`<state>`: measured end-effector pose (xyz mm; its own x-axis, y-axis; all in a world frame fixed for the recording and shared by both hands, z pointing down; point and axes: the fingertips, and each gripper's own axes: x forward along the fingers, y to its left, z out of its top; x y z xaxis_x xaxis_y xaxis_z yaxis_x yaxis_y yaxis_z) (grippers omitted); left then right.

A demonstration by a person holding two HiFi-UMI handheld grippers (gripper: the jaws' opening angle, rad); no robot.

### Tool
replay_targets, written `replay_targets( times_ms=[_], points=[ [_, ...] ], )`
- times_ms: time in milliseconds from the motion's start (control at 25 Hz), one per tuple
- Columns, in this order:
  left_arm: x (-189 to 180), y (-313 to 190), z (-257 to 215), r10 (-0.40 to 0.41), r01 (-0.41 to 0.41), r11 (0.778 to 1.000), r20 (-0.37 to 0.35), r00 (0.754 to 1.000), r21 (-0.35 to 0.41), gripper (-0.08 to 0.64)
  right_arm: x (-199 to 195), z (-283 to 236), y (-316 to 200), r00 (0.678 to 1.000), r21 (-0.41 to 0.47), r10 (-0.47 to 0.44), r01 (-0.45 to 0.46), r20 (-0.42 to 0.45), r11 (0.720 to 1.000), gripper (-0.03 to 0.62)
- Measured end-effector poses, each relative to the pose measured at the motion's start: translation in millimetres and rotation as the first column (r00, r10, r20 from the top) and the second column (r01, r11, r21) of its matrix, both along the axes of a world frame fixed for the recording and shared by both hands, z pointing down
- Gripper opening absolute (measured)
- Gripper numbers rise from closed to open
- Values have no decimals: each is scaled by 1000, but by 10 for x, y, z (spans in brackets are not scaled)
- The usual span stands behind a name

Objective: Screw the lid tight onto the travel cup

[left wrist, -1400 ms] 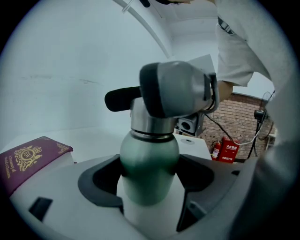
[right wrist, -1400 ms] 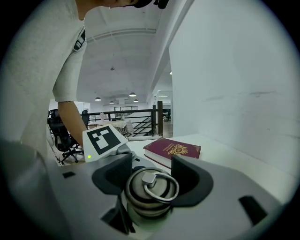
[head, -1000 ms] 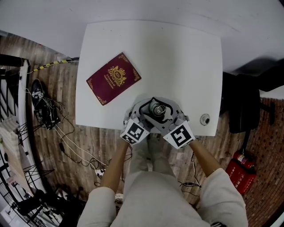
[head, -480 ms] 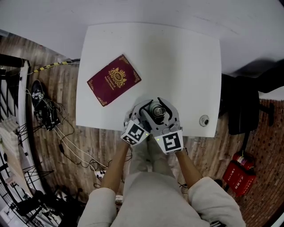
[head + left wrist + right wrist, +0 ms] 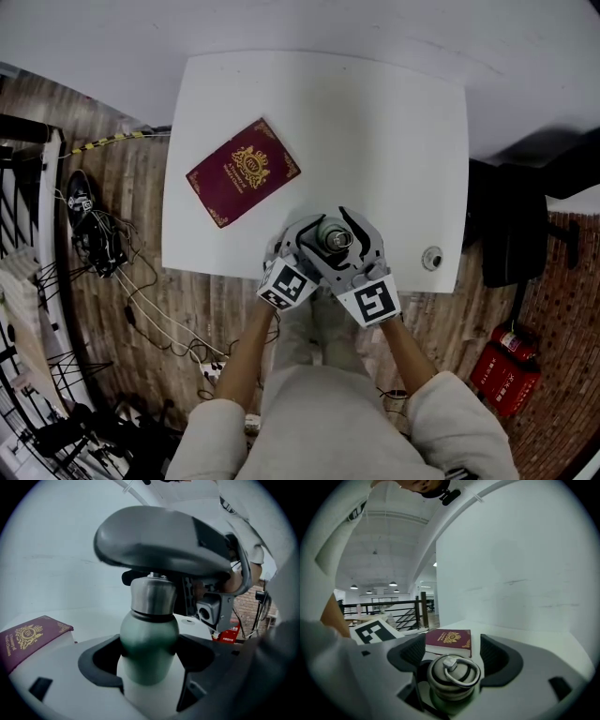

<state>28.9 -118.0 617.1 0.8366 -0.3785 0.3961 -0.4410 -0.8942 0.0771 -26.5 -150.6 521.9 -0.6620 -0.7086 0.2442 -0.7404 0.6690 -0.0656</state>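
Observation:
A green travel cup [image 5: 330, 236] with a steel lid stands near the front edge of the white table [image 5: 375, 122]. My left gripper [image 5: 147, 667] is shut on the cup's green body [image 5: 149, 639], with a dark pad pressed against each side. In that view my right gripper's grey body [image 5: 164, 545] arches over the steel lid [image 5: 152, 595]. My right gripper [image 5: 452, 656] straddles the lid [image 5: 452, 674], which carries a wire ring on top. Its jaws are opening, and a gap shows between each pad and the lid.
A maroon passport [image 5: 243, 171] lies on the table's left part. A small round metal piece [image 5: 432, 255] sits at the front right corner. Beside the table on the floor are tangled cables [image 5: 103, 234], a black chair [image 5: 511, 216] and a red fire extinguisher [image 5: 502, 370].
My right gripper has swung round the cup, its marker cube moving left and toward me, and its jaws have spread away from the lid. The left gripper and cup have stayed put.

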Motion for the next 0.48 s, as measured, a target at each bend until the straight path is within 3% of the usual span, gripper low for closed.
replay_targets(
  times_ms=[160,320,480],
  points=[
    [-13,-1,11,7,-7,1000,2,1000,-2,351,-36,23,79,972,2,-227,227,-58,974,341],
    [-10,-9,20,17,-17,1000,1,1000,4,351,-55,105,187,892,-49,-429,427,-144,903,324],
    [-8,-3,2,23,-23,1000,0,1000,0,351,-98,117,241,823,-77,-540,536,-173,841,307]
  ],
)
